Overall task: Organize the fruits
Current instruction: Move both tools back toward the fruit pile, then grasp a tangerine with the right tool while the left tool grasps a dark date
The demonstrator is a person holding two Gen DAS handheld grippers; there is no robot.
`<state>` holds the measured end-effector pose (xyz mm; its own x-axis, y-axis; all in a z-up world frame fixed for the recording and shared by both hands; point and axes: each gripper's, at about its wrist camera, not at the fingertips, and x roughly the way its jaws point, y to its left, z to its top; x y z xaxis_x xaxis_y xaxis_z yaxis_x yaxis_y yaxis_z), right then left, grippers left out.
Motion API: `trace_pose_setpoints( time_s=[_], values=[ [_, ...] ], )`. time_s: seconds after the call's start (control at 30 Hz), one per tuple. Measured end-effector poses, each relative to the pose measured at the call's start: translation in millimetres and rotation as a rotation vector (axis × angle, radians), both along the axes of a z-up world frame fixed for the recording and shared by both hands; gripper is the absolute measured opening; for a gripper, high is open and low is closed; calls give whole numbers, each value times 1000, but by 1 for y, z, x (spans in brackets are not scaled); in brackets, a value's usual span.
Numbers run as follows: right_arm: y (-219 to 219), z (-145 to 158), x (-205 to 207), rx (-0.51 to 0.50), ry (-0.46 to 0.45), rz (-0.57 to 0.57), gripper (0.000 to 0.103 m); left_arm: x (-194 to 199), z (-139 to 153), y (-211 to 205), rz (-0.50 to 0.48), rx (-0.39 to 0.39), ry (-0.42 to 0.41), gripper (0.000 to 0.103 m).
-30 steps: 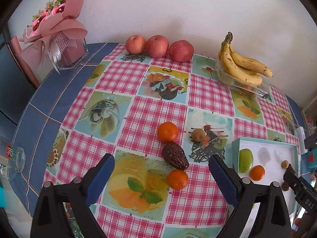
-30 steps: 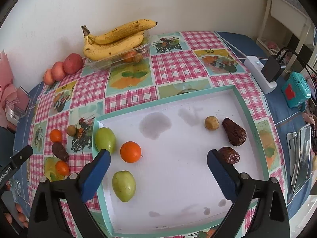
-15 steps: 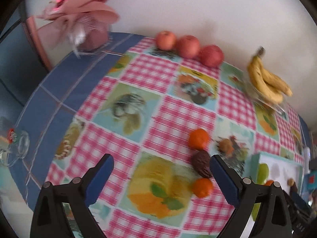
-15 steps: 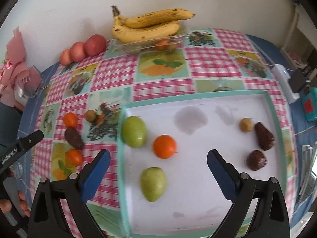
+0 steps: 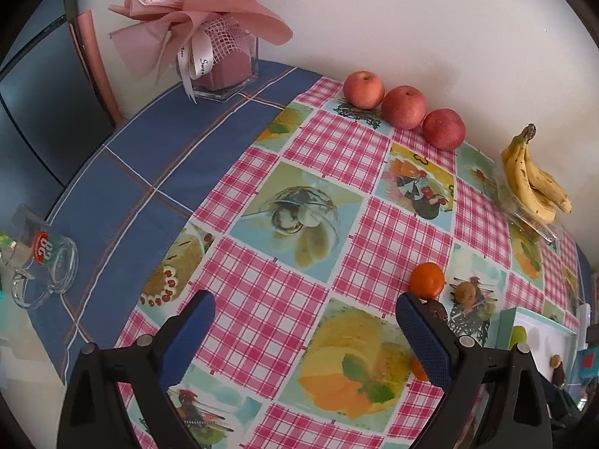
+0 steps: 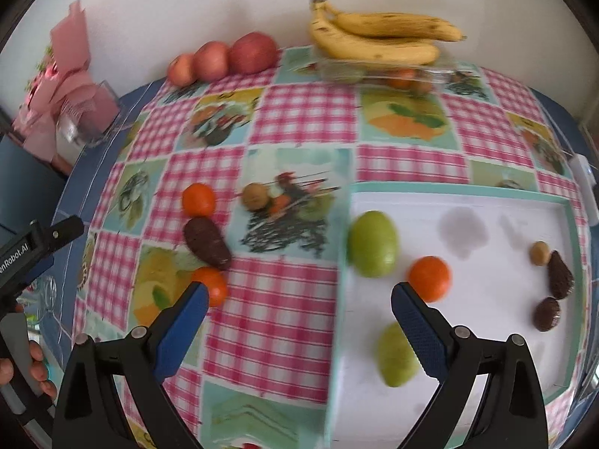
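On the checked cloth lie two oranges (image 6: 198, 199) (image 6: 213, 290), a dark brown avocado (image 6: 206, 242) and a small brown fruit (image 6: 255, 196). A white tray with a teal rim (image 6: 430, 188) holds two green fruits (image 6: 372, 244) (image 6: 395, 353), an orange (image 6: 429, 277), two dark fruits (image 6: 559, 275) and a small brown one (image 6: 540, 253). My right gripper (image 6: 297, 321) is open and empty above the tray's left edge. My left gripper (image 5: 305, 331) is open and empty over the cloth, left of an orange (image 5: 427, 280). Its tip shows in the right wrist view (image 6: 56, 232).
Three red apples (image 5: 404, 106) line the wall. A banana bunch (image 6: 378, 39) lies on a clear box (image 6: 385, 71) with small fruit inside. A pink bouquet in a glass vase (image 5: 209, 33) and a glass mug (image 5: 41, 262) stand at the left. A white charger (image 6: 584, 183) is at the right.
Both grippers have swung to the left. The loose fruit slid to the right edge of the left view. The right view now covers the loose fruit as well as the tray.
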<state>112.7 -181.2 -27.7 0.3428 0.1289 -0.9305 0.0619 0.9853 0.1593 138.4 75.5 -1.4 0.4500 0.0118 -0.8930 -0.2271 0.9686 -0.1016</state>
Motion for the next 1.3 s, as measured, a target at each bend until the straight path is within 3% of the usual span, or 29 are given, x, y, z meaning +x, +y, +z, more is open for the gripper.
trace_pose_setpoints(
  time_s=[0.37,0.53,0.73,0.8,0.87,1.0,1.07,1.2,1.3],
  values=[
    [39,-30,12,35,72,52,98,11,-41,5,-28,-5,130,99],
    [54,-50,15,18,108,78,98,12,-43,12,-8,-22,130,99],
    [68,-57,19,38,68,116,97,14,-43,13,-15,-36,130,99],
    [73,-57,19,32,68,132,91,15,-43,12,-20,-37,131,99],
    [76,-60,19,36,71,142,72,15,-45,10,-19,-37,134,99],
    [82,-62,20,28,78,158,70,17,-52,6,-21,-39,150,99],
    [83,-62,20,29,75,165,57,19,-60,3,-31,-45,177,99],
    [87,-63,21,24,74,177,50,21,-63,-1,-35,-45,185,99],
    [88,-63,21,15,72,180,37,22,-63,-3,-36,-47,181,99]
  ],
)
